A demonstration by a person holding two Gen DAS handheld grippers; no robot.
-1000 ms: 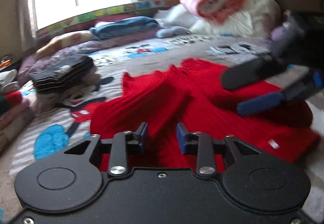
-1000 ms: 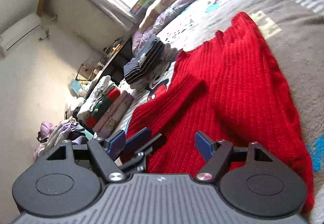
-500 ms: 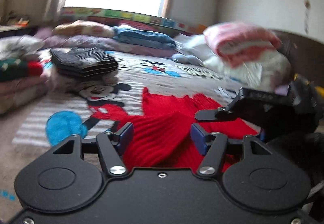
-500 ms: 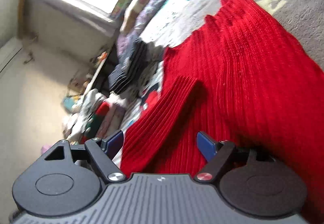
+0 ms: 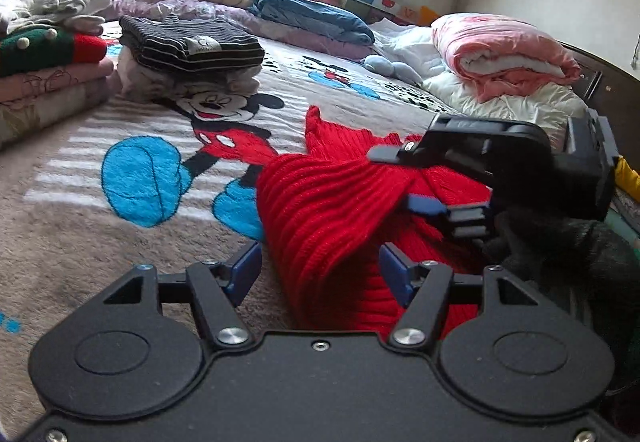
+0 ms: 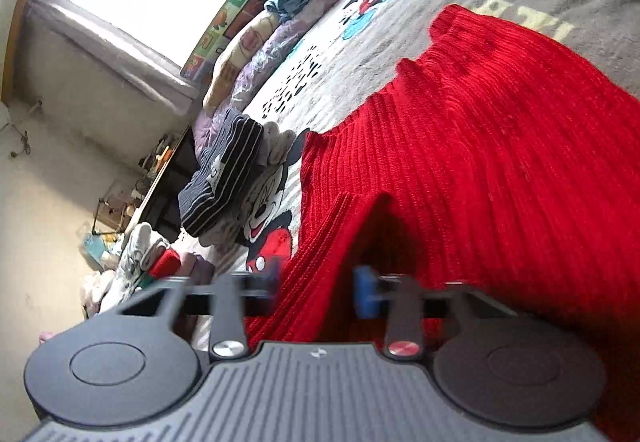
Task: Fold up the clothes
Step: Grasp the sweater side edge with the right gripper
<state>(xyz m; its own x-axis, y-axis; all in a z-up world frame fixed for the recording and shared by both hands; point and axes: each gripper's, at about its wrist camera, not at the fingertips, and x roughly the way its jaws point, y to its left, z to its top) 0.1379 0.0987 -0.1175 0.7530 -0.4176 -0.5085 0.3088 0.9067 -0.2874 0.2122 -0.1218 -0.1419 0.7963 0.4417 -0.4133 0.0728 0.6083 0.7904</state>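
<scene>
A red ribbed sweater (image 5: 320,210) lies on the bed, with one fold bunched and raised. In the left wrist view my left gripper (image 5: 320,270) is open; its blue pads straddle the near edge of the sweater. My right gripper (image 5: 408,180) reaches in from the right, held by a dark-gloved hand (image 5: 560,242). A raised fold of the sweater runs between its fingers. In the right wrist view the right gripper (image 6: 320,284) is blurred, its pads close on either side of that sweater (image 6: 500,142) fold.
The bed cover (image 5: 140,178) carries a cartoon mouse print. A folded striped stack (image 5: 192,46) sits at the back left, beside more folded clothes (image 5: 48,54). Blue bedding (image 5: 312,18) lies under the window, and a pink blanket (image 5: 504,50) lies on white bedding at the far right.
My right gripper's jaws have narrowed onto a sweater fold, which has risen. The left gripper opened wide and swung to face the sweater's left edge.
</scene>
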